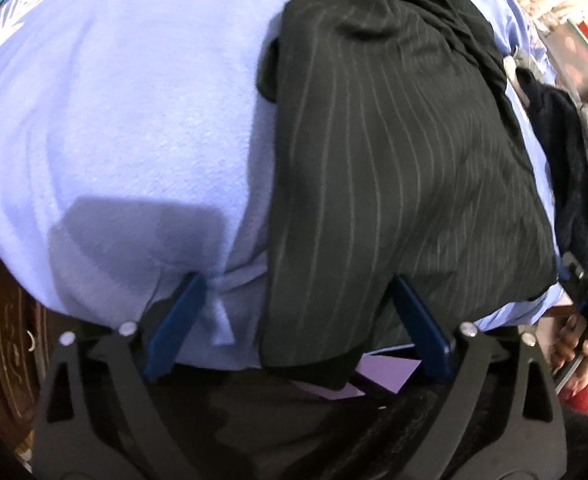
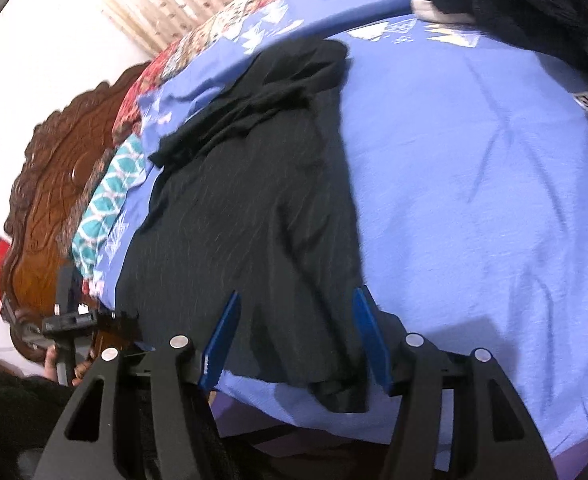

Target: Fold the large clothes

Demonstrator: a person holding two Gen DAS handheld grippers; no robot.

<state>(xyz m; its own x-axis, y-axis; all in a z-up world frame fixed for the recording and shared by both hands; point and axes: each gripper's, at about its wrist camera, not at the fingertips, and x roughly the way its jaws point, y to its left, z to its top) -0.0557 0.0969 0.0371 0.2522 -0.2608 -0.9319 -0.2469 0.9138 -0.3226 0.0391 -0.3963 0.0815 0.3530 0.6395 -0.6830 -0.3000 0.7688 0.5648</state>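
Note:
A black pinstriped garment (image 1: 394, 140) lies spread on a light blue bed sheet (image 1: 114, 120); its far end is bunched up. In the left wrist view my left gripper (image 1: 298, 286) is open wide over the near edge of the bed, with the garment's near corner lying between its blue fingers (image 1: 182, 320). In the right wrist view the same garment (image 2: 254, 200) runs away from the camera over the sheet (image 2: 474, 200). My right gripper (image 2: 296, 298) stands open over the near hem, and its pads do not press on the cloth.
A carved wooden headboard (image 2: 50, 208) and a teal patterned pillow (image 2: 110, 192) sit at the left. A pile of dark clothes (image 2: 534, 4) lies at the far right of the bed. A hand (image 1: 570, 340) holds the other gripper at the bed's edge.

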